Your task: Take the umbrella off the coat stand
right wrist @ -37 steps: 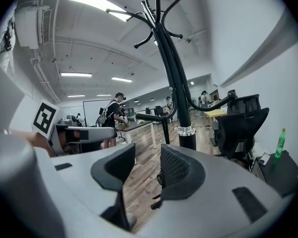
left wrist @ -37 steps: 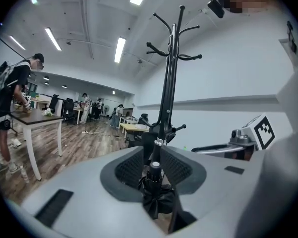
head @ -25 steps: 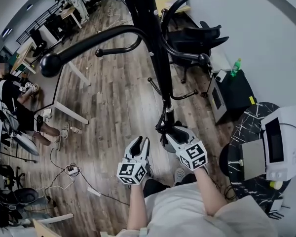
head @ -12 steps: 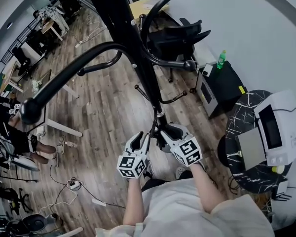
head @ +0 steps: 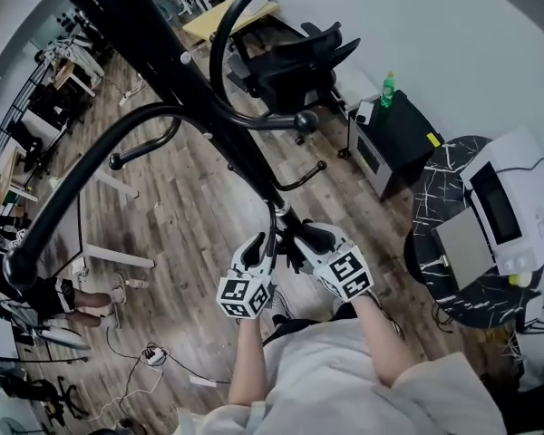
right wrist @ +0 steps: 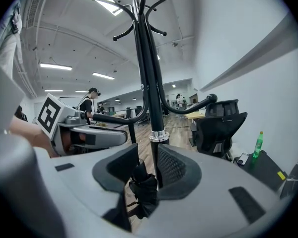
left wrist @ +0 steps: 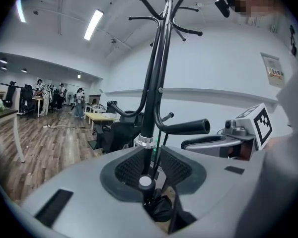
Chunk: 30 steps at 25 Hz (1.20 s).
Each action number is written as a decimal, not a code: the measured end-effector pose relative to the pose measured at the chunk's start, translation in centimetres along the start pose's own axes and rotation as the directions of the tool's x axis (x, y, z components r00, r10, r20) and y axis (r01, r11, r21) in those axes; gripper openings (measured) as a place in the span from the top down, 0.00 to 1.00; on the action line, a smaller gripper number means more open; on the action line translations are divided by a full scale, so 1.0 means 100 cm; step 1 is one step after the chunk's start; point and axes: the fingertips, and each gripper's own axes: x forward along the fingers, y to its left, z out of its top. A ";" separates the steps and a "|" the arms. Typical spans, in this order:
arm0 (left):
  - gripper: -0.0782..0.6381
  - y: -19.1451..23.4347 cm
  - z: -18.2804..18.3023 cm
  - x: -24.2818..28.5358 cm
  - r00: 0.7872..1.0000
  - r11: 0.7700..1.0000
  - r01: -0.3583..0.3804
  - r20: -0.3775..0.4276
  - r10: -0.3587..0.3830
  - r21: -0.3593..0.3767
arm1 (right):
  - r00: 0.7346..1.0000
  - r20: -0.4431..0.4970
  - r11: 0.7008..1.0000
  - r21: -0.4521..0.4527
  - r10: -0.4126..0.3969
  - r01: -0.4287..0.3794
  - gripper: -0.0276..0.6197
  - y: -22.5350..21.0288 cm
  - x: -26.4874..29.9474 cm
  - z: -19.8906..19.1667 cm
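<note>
The black coat stand (head: pixel 208 107) rises from the wooden floor, its pole (left wrist: pixel 150 128) running up the middle of both gripper views. A folded black umbrella (right wrist: pixel 144 187) hangs low beside the pole. In the left gripper view its round pale-tipped end (left wrist: pixel 145 182) points at me. My left gripper (head: pixel 261 243) is open, with the pole and umbrella end in the gap (left wrist: pixel 151 170). My right gripper (head: pixel 297 241) has just been closing. The umbrella lies between its jaws (right wrist: pixel 146 170), against the left pad, and a firm grip does not show. The two grippers flank the pole.
A black office chair (head: pixel 290 66) stands behind the stand. To the right are a dark cabinet (head: pixel 394 139) with a green bottle (head: pixel 387 89) and a round marbled table (head: pixel 453 243) bearing a white appliance (head: pixel 503 211). Curved hooks (head: pixel 91 179) jut out overhead. Cables (head: pixel 150 356) lie at lower left.
The left gripper has come in toward the pole and now sits beside the right one, both close around the umbrella. The head view has swung, so the stand's arms sweep further left.
</note>
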 end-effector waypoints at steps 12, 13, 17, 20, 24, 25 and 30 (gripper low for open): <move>0.73 0.000 0.002 0.021 1.000 0.999 -0.010 0.008 0.010 0.037 | 0.999 -0.030 1.000 0.005 -0.025 0.025 0.75 -0.022 -0.010 -0.015; 0.73 -0.001 0.003 0.021 1.000 0.999 -0.012 0.011 0.012 0.045 | 0.999 -0.030 1.000 0.004 -0.024 0.024 0.75 -0.023 -0.010 -0.015; 0.75 0.000 0.003 0.023 0.999 0.997 -0.041 0.016 0.040 0.066 | 0.999 -0.034 1.000 0.003 -0.020 0.020 0.76 -0.023 -0.010 -0.016; 0.78 0.001 0.002 0.022 0.999 0.996 -0.049 0.017 0.048 0.074 | 0.999 -0.041 1.000 -0.002 -0.008 0.008 0.76 -0.019 -0.006 -0.018; 0.80 0.003 0.001 0.017 0.997 0.991 -0.075 0.016 0.074 0.110 | 0.999 -0.052 1.000 -0.015 0.012 -0.013 0.76 -0.013 0.004 -0.018; 0.81 0.003 0.002 0.015 0.996 0.988 -0.087 0.015 0.086 0.125 | 0.998 -0.054 1.000 -0.017 0.018 -0.019 0.76 -0.010 0.006 -0.018; 0.85 0.003 0.004 0.011 0.988 0.957 -0.151 0.016 0.151 0.247 | 0.995 -0.069 0.997 -0.027 0.069 -0.071 0.76 0.011 0.018 -0.025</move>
